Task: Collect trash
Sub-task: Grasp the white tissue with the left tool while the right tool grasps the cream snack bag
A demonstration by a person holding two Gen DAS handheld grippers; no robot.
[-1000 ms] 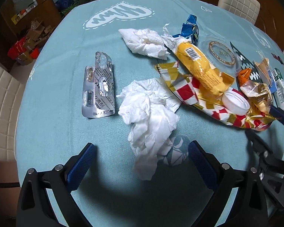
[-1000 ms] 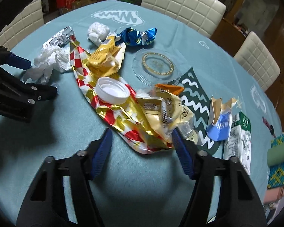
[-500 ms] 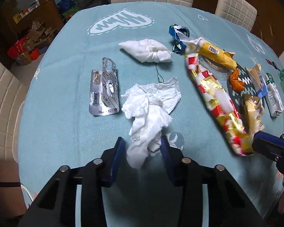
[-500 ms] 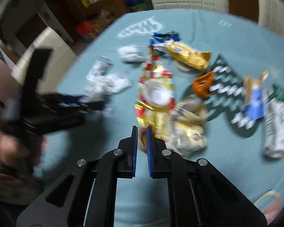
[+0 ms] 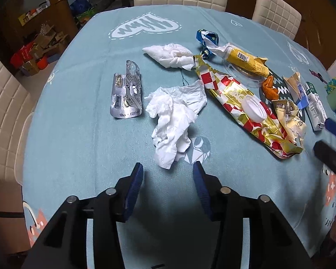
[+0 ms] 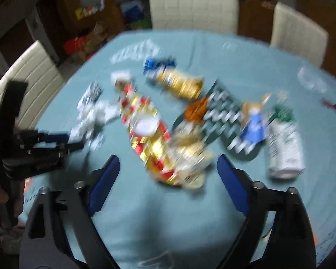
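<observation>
Tissue (image 5: 175, 121): lay crumpled on the worktop (image 5: 78, 145), its near tip just ahead of the gap between the left fingers, not touched by either.
Left gripper (image 5: 168, 177): fingers (image 5: 135, 179) spread apart, grasping nothing, low over the cloth.
Blister pack (image 5: 127, 94): flat on the worktop, just left of the tissue.
Second tissue (image 5: 169, 55): a wad farther back, touching the far end of the foil bag.
Foil bag (image 5: 239, 103): red, white and gold, ran diagonally to the right of the tissue; a white lid (image 5: 254, 111) sat on it.
Yellow wrapper (image 5: 246, 61): beyond the bag, resting on a clear plastic disc, with a blue wrapper (image 5: 207, 39) at its far end.
Right gripper (image 6: 168, 170): fingers (image 6: 106, 177) wide apart and empty, the near end of the foil bag (image 6: 150, 139) lying between and just ahead of them; this view was blurred.
Carton (image 6: 284, 143): on its side, right of the right fingers.
</observation>
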